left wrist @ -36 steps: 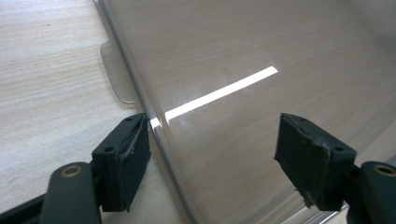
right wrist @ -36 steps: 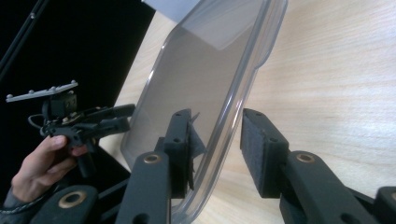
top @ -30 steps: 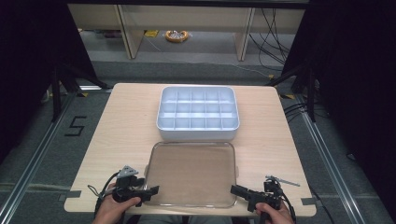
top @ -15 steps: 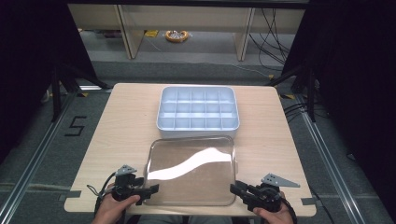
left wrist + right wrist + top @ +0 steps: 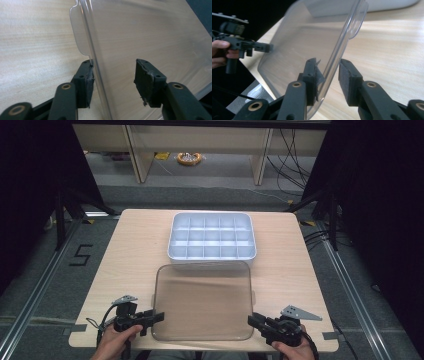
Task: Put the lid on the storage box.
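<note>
The clear lid point(image 5: 202, 302) is held by both side edges, near edge raised off the worktop point(image 5: 135, 250), probably so it can be carried level onto the tray point(image 5: 212, 236) just behind it. The right gripper point(image 5: 256, 320) is clamped on the lid's rim. The left gripper point(image 5: 158, 316) has just been closing around the opposite rim, one pad point(image 5: 87, 81) touching. The tray's compartments are empty.

This is a lab or test cell. A plain wooden tabletop point(image 5: 140, 250) stands on a grey floor between metal rails point(image 5: 40, 285), a taped number five point(image 5: 80, 255) at nine o'clock. Black curtains point(image 5: 380, 195) flank it, and loose cables point(image 5: 290, 150) trail under benches point(image 5: 200, 140) at twelve o'clock.
</note>
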### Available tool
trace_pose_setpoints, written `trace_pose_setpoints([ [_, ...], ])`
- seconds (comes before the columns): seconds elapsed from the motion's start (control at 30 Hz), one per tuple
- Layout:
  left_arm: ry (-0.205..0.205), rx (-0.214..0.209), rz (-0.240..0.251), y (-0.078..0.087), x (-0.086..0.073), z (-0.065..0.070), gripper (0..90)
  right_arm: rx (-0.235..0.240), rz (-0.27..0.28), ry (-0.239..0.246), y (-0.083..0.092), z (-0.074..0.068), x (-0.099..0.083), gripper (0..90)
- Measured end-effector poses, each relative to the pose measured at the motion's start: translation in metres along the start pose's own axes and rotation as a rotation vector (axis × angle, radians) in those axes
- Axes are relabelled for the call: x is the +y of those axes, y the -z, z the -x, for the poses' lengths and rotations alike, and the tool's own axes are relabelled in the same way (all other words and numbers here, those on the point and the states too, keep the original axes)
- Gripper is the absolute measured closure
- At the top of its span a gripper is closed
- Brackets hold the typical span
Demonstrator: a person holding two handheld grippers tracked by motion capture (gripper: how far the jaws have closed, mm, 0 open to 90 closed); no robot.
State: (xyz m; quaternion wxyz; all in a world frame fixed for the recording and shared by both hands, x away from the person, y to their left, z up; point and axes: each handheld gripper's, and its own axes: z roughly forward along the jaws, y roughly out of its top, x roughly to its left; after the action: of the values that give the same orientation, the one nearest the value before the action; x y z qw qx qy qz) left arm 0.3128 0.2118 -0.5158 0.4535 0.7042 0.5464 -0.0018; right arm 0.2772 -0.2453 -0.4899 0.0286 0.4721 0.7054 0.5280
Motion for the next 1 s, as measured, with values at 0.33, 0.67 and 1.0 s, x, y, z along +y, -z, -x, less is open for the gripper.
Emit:
trace_pose_setpoints([
  [0.33, -0.090, 0.021, 0.059, 0.008, 0.001, 0.013, 57.8, -0.075, -0.035, -0.010, -0.002, 0.005, -0.002, 70.1],
  [0.67, -0.158, 0.024, 0.101, 0.014, 0.008, 0.025, 58.3, -0.106, -0.016, -0.035, -0.001, 0.008, 0.000, 69.2],
  [1.0, -0.185, 0.028, 0.122, 0.014, 0.023, 0.033, 58.3, -0.125, 0.027, -0.015, -0.001, 0.012, 0.018, 67.8],
])
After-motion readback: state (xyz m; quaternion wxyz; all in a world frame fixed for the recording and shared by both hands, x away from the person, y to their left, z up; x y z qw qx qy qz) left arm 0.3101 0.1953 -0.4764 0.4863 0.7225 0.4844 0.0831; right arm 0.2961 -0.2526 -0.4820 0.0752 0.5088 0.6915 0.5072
